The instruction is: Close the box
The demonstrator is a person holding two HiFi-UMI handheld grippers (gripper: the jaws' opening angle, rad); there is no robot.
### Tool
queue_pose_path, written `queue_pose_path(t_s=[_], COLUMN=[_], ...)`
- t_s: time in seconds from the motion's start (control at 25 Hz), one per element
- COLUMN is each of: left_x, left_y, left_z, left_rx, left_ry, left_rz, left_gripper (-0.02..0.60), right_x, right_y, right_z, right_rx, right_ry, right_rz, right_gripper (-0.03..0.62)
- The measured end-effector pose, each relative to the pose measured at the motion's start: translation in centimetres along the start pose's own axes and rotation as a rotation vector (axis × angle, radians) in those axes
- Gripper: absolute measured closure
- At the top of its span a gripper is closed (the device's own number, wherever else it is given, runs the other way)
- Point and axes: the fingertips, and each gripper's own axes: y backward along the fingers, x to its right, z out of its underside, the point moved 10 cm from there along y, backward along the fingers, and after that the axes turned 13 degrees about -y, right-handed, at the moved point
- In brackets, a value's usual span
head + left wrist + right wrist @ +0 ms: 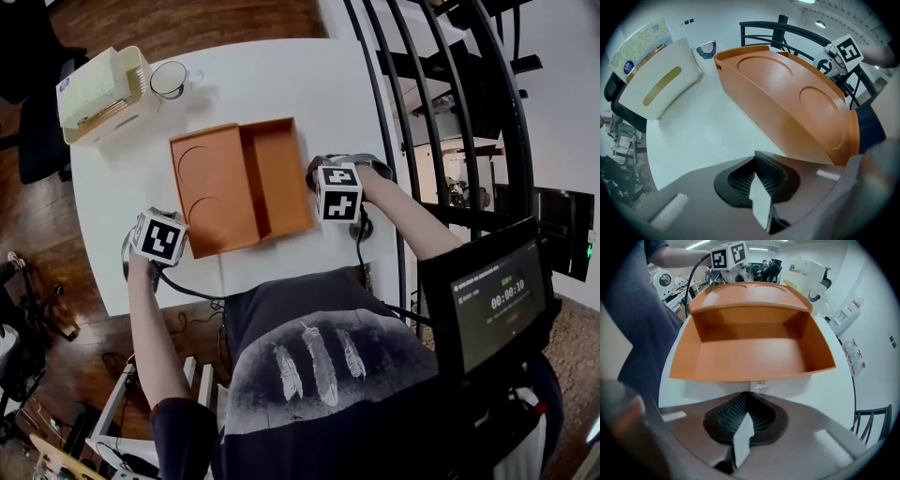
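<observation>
Left claw (757, 176) and right claw (747, 413): both pinched together, empty. Orange box (244, 183) sits open on white table (281, 75). I see the tray (750, 357) just ahead of right claw and the lid (787, 98) ahead-right of left claw.

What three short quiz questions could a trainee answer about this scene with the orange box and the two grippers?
1. True or false: the orange box is already closed.
2. What stands beside the white slotted box at the far side of the table? A: a cup. B: a bottle. C: a plate.
3. Fill in: the jaws of the left gripper and the right gripper are both ____, with nothing between them.

Key:
1. False; the lid lies open beside the base.
2. A.
3. Shut.
</observation>
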Motion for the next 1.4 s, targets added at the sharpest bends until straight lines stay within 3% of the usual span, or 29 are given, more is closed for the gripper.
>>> queue_pose_path(t_s=[0.24, 0.48, 0.68, 0.96, 1.4], left_x=[-0.3, -0.1, -0.7, -0.5, -0.8], left_y=[0.6, 0.2, 1.1, 0.5, 1.0], left_z=[-0.3, -0.1, -0.6, -0.2, -0.5], left_rx=[-0.011, 0.000, -0.012, -0.020, -0.024], left_ry=[-0.014, 0.011, -0.022, -0.011, -0.025], left_rz=[-0.028, 0.019, -0.036, 0.014, -0.013], left_gripper=[0.565, 0.565, 0.565, 0.565, 0.565], right_x=[-0.1, -0.3, -0.3, -0.5, -0.8], right_y=[0.1, 0.1, 0.0, -0.1, -0.2], right_z=[-0.2, -0.6, -0.6, -0.9, -1.1], right_rx=[-0.007, 0.000, -0.004, -0.008, -0.036], right_ry=[0.004, 0.016, 0.010, 0.012, -0.017], right_rz=[0.008, 0.016, 0.018, 0.022, -0.001], right_gripper=[0.589, 0.589, 0.589, 0.589, 0.589])
